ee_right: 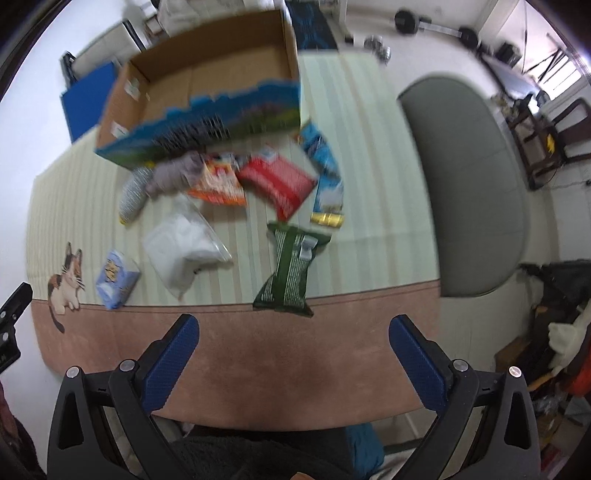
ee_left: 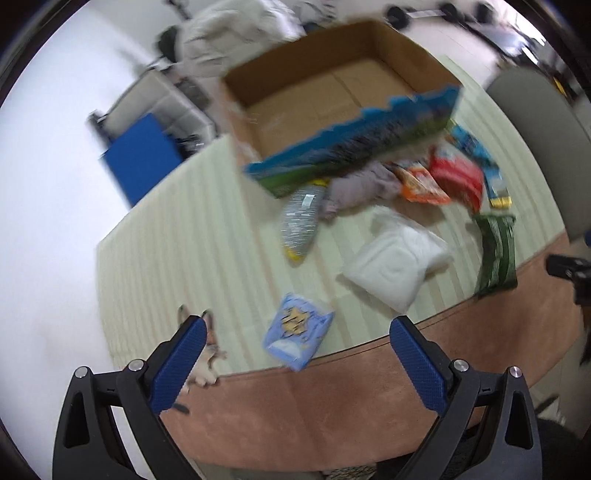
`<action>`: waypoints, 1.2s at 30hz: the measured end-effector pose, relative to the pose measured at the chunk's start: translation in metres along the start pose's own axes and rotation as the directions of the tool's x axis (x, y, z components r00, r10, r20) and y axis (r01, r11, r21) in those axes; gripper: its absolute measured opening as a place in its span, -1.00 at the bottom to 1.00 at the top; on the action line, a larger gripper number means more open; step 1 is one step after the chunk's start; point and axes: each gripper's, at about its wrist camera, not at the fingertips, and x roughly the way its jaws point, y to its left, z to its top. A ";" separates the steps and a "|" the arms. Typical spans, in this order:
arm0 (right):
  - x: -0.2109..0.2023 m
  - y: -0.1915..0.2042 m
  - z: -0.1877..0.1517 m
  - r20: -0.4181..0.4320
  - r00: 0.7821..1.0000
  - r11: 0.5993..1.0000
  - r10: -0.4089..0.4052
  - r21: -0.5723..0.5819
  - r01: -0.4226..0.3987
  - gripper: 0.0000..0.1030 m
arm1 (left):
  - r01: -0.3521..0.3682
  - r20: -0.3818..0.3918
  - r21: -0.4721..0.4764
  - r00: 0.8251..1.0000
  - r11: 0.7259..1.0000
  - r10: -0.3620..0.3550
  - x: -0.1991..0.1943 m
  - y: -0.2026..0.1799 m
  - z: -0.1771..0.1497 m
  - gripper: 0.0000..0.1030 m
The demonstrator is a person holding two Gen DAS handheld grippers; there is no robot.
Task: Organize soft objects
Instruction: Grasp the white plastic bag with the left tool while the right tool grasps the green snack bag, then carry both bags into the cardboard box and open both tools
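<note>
While both grippers are held wide apart and empty, a first pick must be chosen: the small blue pack (ee_left: 297,336), lying just ahead of the left gripper (ee_left: 297,363), is best approached squarely and pinched across its narrow sides. The cardboard box (ee_left: 332,92) stands far ahead. Only in the right gripper (ee_right: 293,363) view is the mat's cat figure (ee_right: 66,284) shown whole.

Both wrist views above shared mat (ee_left: 177,258)

A pale striped mat (ee_right: 369,155) with a pink border covers the white floor (ee_right: 369,22); a grey cushion (ee_right: 465,184) lies beside it.
</note>
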 end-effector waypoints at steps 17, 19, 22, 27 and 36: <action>0.165 -0.008 0.033 -0.203 0.974 0.984 0.101 0.167 -0.067 1.00 | 0.280 -0.345 0.365 0.926 0.888 -0.150 0.169 -0.106 0.082 0.78; 0.174 -0.008 0.030 -0.209 0.972 0.982 0.106 0.176 -0.069 1.00 | 0.315 -0.397 0.205 0.892 0.927 -0.216 0.178 -0.092 0.086 0.65; 0.184 -0.011 0.027 -0.217 0.967 0.976 0.131 0.200 -0.087 0.92 | 0.328 -0.449 -0.094 0.829 0.940 -0.334 0.188 -0.062 0.079 0.53; 0.194 -0.020 0.027 -0.213 0.965 0.971 0.154 0.211 -0.109 0.39 | 0.335 -0.379 -0.415 0.782 0.846 -0.496 0.200 -0.025 0.056 0.52; 0.171 -0.004 0.040 -0.196 0.977 0.987 0.080 0.150 -0.051 -0.38 | 0.309 -0.270 -0.411 0.857 0.858 -0.438 0.161 0.000 0.034 0.33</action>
